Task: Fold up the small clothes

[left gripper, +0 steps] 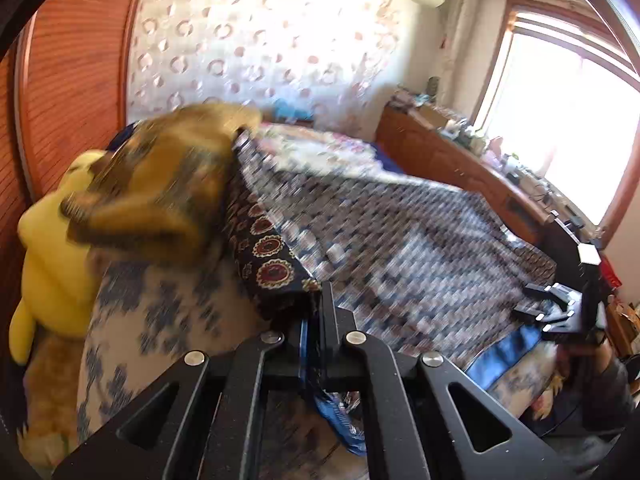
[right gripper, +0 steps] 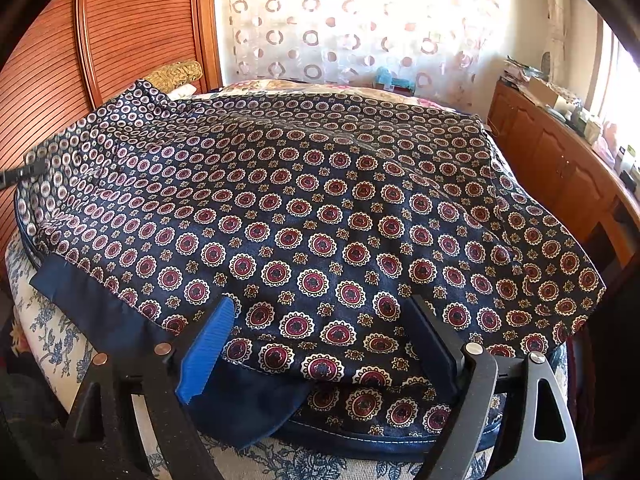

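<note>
Navy patterned garment (right gripper: 320, 208), satin-smooth and printed with red medallions, spread flat over the floral bed (right gripper: 44, 320), probably for folding. Left claw (left gripper: 316, 312) pinched shut on one edge of it, the cloth lifted into a taut ridge, presumably to carry a fold across. Right claw (right gripper: 324, 328) spread wide, blue ribbed pad (right gripper: 208, 344) and black finger straddling the near hem, nothing gripped. Yellow plush toy (left gripper: 52, 248) beside the bed.
</note>
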Demonstrator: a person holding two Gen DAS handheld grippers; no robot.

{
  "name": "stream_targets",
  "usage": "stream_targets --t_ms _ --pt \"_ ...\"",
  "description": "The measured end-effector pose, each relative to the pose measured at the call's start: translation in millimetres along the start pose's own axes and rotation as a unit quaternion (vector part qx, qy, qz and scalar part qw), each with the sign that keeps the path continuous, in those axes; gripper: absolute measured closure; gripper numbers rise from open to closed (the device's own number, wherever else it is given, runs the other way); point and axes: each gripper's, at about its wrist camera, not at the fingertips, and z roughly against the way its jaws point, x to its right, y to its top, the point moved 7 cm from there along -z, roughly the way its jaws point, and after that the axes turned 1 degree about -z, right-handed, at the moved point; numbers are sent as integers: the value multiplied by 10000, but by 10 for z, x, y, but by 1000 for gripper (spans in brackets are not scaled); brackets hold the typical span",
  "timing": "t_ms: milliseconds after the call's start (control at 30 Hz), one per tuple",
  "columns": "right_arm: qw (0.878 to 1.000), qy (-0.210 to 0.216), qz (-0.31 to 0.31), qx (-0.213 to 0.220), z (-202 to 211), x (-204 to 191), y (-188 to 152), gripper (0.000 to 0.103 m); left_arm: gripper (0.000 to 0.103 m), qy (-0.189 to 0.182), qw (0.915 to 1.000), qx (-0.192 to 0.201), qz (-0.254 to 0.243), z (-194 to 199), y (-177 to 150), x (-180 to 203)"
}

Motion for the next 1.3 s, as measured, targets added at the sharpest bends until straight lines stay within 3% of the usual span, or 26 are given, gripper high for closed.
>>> stream_targets --t_ms 233,400,733,833,900,933,967,1033,1133,1300 --pt "9987 177 -450 148 40 145 41 16 98 -560 9974 268 -373 -135 504 593" --pt "9977 45 -517 444 262 352 122 16 98 -1027 9910 297 -806 -368 736 1239" --pt "9933 -252 -915 658 524 807 -31 16 98 -1911 9691 -55 -1562 -773 978 2486" --pt "9918 -262 -1047 682 542 872 -68 16 97 -1862 9657 -212 -1799 -811 931 2607" --pt "9917 -286 -1045 697 552 899 -71 16 85 -1821 9649 -179 -1886 -813 902 2615" --pt "9916 -295 -1035 714 559 888 -70 16 67 -1828 9648 -163 -1885 -798 877 2581" --pt "9915 -288 -1037 727 559 880 -77 16 58 -1794 9655 -141 -1884 -802 876 2572" --pt "9911 -254 -1068 749 534 883 -65 16 51 -1708 9670 -97 -1888 -818 871 2537" --pt "9911 -227 -1070 759 543 886 -86 16 28 -1655 9708 -146 -1730 -837 868 2361" --pt "9926 -124 -964 728 474 826 -22 16 24 -1368 9787 -139 -1522 -820 742 1987"
